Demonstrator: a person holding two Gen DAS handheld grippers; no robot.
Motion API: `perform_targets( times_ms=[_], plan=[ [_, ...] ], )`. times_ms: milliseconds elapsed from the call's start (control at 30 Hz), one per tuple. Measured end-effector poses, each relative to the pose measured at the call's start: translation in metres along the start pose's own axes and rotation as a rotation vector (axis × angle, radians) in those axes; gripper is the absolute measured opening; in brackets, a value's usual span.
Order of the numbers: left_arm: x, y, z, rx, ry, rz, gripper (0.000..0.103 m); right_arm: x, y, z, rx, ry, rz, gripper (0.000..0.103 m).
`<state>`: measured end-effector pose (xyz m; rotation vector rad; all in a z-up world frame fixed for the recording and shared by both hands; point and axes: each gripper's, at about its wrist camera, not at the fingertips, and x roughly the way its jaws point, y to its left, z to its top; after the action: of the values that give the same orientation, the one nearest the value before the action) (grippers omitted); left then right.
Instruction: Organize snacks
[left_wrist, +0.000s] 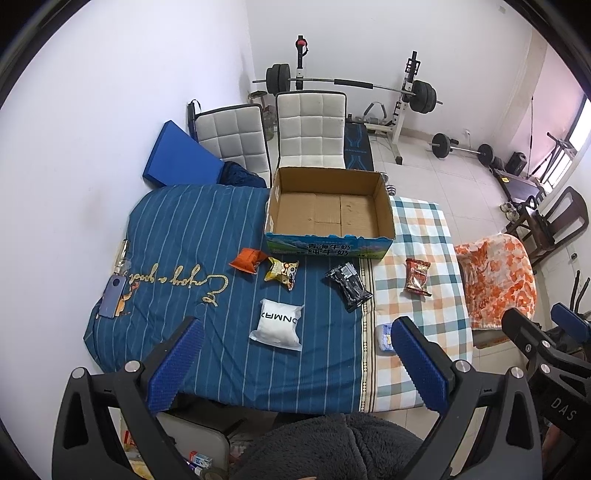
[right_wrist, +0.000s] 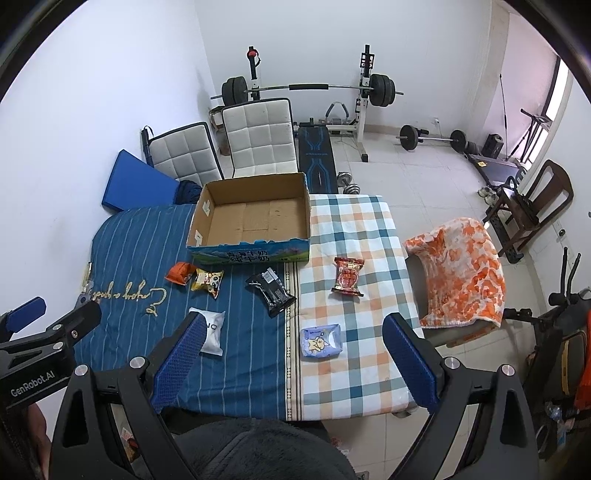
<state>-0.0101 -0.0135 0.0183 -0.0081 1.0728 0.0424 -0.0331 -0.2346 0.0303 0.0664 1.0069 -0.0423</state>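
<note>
On the blue striped cloth (left_wrist: 177, 229), the orange pack (left_wrist: 248, 259) lies far left, tipped sideways, with the yellow pack (left_wrist: 282, 273) just beside it. Below them the white pack (left_wrist: 277, 325) lies flat, its letters upside down. The black pack (left_wrist: 349, 286) is long and slants down to the right. On the checked cloth (right_wrist: 354, 229) the red pack (right_wrist: 347, 276) points toward the box (right_wrist: 255, 221), which sits open behind them all. The pale blue pack (right_wrist: 320, 340) lies nearest. The left gripper (left_wrist: 295, 363) and right gripper (right_wrist: 295, 363) are both spread wide, holding nothing.
</note>
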Motion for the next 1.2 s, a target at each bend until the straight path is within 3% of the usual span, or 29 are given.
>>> perform_targets(
  times_ms=[833, 1000, 1200],
  plan=[
    [0.009, 0.008, -0.006, -0.017, 0.014, 0.015, 0.103, 0.012, 0.000, -0.004, 0.018, 0.030, 0.014, 0.098],
    [0.045, 0.019, -0.004, -0.062, 0.018, 0.056, 0.103, 0.050, -0.016, -0.002, 0.042, 0.091, 0.009, 0.098],
    [0.114, 0.038, -0.006, -0.109, 0.119, 0.117, 0.103, 0.155, -0.035, -0.004, -0.041, 0.279, -0.068, 0.098]
  ],
)
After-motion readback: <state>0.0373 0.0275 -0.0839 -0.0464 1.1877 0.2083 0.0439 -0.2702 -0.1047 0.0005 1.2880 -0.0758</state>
